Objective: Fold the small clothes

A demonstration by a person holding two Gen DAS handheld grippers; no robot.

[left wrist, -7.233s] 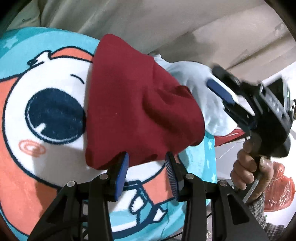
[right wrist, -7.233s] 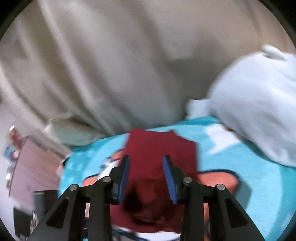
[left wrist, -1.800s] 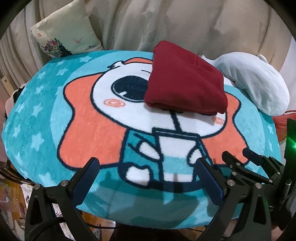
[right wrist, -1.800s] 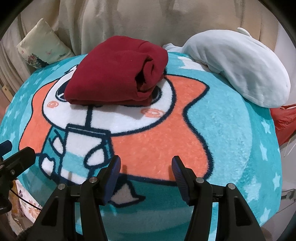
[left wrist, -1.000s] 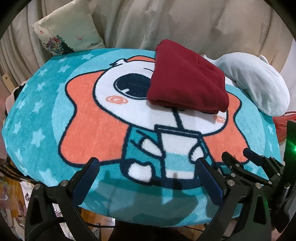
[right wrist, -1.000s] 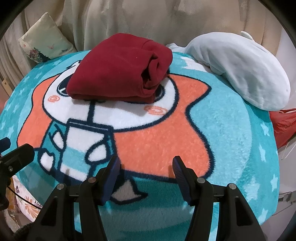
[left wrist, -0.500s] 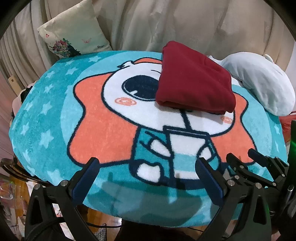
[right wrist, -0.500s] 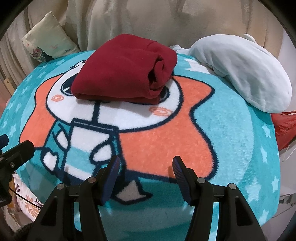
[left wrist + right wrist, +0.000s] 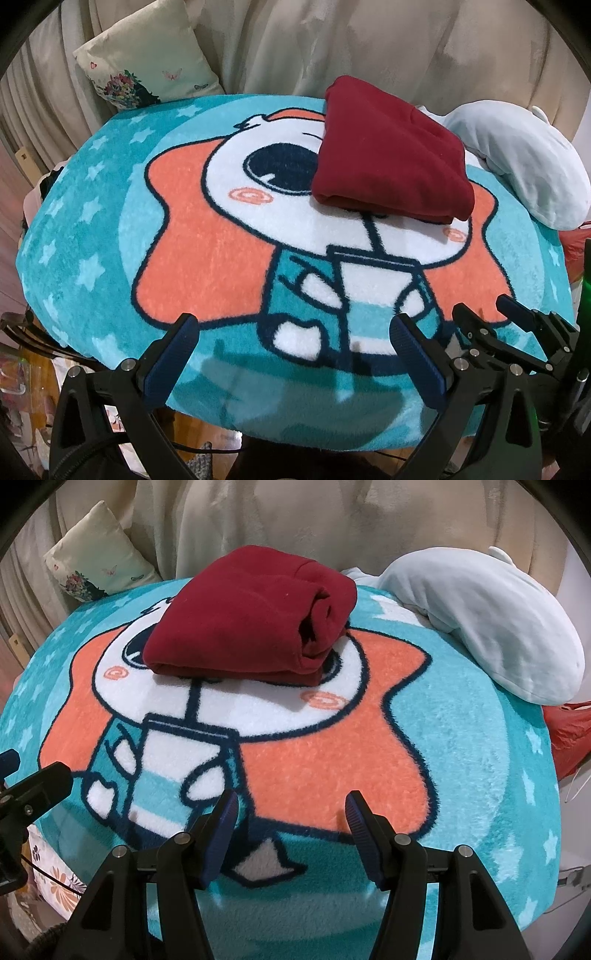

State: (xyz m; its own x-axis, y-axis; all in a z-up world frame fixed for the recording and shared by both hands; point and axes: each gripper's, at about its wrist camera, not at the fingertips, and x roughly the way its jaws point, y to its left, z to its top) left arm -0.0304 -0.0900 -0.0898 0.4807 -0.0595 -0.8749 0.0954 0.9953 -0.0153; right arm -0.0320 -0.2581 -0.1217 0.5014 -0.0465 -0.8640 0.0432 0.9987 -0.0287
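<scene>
Red garment (image 9: 243,616) sat folded on the far part of the cartoon blanket (image 9: 443,716), both grippers empty and well back from it.

I had the bundle lying over the printed face, near the pale plush pillow (image 9: 491,624) at its right and in front of the beige drape (image 9: 295,513). I saw its right end rolled loosely, layers showing open, so I judged that end could spring apart if bumped or dragged. My left gripper (image 9: 295,354) had its fingers spread wide over the near edge, nothing between them; my right gripper (image 9: 291,830) was spread less wide, also pinching nothing. Risk as I read it: a one-sided regrip would undo the fold, and the fluffy blanket could catch a pad and bunch up. The floral cushion (image 9: 147,62) stayed well clear.
</scene>
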